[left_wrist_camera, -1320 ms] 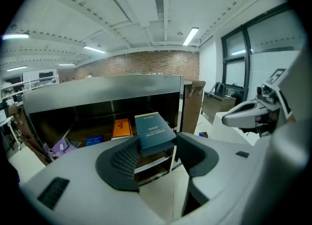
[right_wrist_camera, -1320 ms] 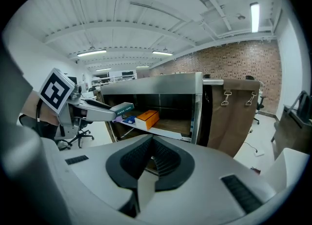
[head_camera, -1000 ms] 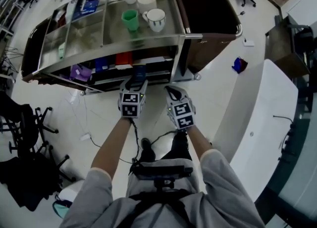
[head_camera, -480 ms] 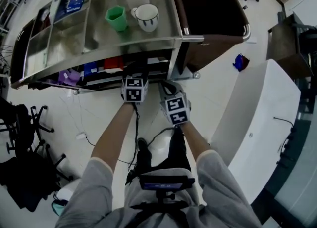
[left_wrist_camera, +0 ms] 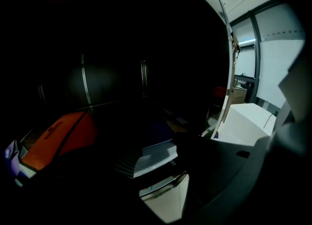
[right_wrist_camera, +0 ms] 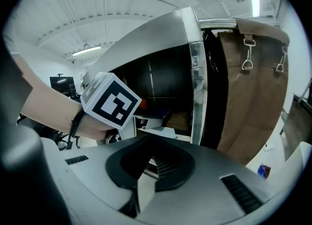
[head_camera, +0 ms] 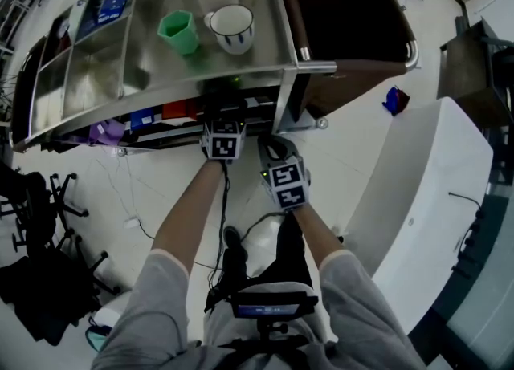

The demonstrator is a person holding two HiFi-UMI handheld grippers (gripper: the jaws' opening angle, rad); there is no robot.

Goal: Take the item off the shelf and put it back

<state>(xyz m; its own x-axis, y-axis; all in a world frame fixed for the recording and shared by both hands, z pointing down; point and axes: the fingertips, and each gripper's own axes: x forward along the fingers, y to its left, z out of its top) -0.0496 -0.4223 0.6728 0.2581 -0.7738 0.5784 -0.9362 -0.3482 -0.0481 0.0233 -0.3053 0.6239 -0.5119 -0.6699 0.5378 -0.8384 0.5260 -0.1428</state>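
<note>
1. Dark-blue box (left_wrist_camera: 155,152) with a pale edge lies on the dim lower shelf of the steel bench (head_camera: 317,64), with an orange packet (left_wrist_camera: 57,138) to its left.
2. Left gripper (head_camera: 222,131) reaches in under the bench top. Its jaws are spread, with the near end of the box showing between them, and no firm pinch is visible.
3. Right gripper (head_camera: 278,153) hangs just outside the shelf opening. Its jaws are pressed together on nothing.
4. A green cup (head_camera: 178,33) and a white mug (head_camera: 230,26) stand on the bench top above.
5. The step in hand looks to be the grasp. To do it well, centre the box between the jaws, close squarely on its flat faces, then draw it straight out and level, clear of the packet and the shelf's front rail.
</note>
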